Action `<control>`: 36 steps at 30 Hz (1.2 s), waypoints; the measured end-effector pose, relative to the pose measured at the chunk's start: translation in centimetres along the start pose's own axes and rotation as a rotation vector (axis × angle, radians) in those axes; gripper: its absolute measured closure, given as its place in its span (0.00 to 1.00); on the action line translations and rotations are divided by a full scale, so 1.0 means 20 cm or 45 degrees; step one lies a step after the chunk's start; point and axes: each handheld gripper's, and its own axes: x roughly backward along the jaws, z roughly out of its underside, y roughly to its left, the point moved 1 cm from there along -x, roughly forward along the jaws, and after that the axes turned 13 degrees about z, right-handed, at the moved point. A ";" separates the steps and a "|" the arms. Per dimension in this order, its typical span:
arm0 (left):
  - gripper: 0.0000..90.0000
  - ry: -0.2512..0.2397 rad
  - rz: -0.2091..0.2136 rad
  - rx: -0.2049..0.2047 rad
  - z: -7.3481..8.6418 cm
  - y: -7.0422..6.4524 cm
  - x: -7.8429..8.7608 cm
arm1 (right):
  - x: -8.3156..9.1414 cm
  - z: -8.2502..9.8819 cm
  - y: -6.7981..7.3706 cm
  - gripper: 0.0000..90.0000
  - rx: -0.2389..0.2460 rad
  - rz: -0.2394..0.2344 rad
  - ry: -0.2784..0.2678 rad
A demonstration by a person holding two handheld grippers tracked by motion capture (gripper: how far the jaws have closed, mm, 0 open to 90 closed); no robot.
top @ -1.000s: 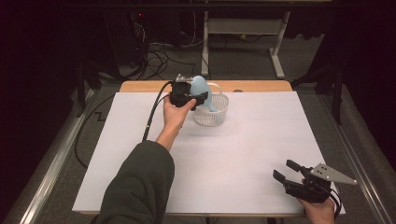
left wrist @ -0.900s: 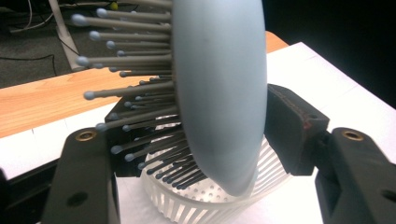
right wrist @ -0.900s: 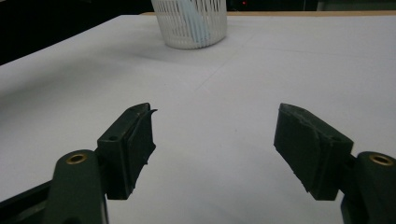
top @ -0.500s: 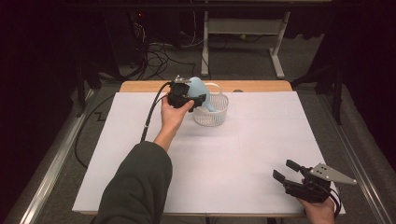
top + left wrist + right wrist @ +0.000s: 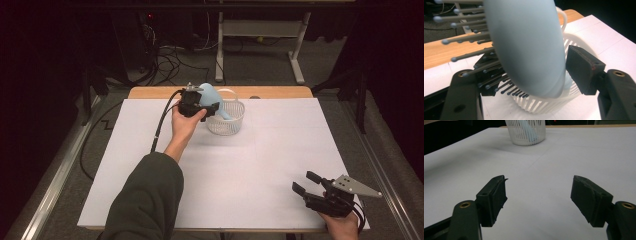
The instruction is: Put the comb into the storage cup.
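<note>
Hairbrush: pale blue hairbrush (image 5: 529,47) stands tilted between the jaws of the left hand-held gripper (image 5: 210,107), its lower end down in the white basket (image 5: 227,125), bristles toward the left jaw in the left gripper view.
Left hand-held gripper: jaws have just been opening; right pad stands just off the brush body, so no squeeze shows.
Basket: white slatted basket, directly under and ahead of the left hand-held gripper, on the bench (image 5: 260,165).
Right hand-held gripper (image 5: 310,182): jaws wide apart, nothing between them, low over the bench, well apart from the basket.
</note>
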 end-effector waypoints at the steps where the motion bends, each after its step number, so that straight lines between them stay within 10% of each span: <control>1: 0.36 0.003 0.000 0.002 0.00 0.00 0.00 | 0.00 0.00 0.00 0.33 -0.001 0.000 0.001; 36: 0.33 0.006 0.001 -0.026 0.07 0.04 0.01 | 0.00 0.00 0.00 0.33 -0.003 -0.004 0.003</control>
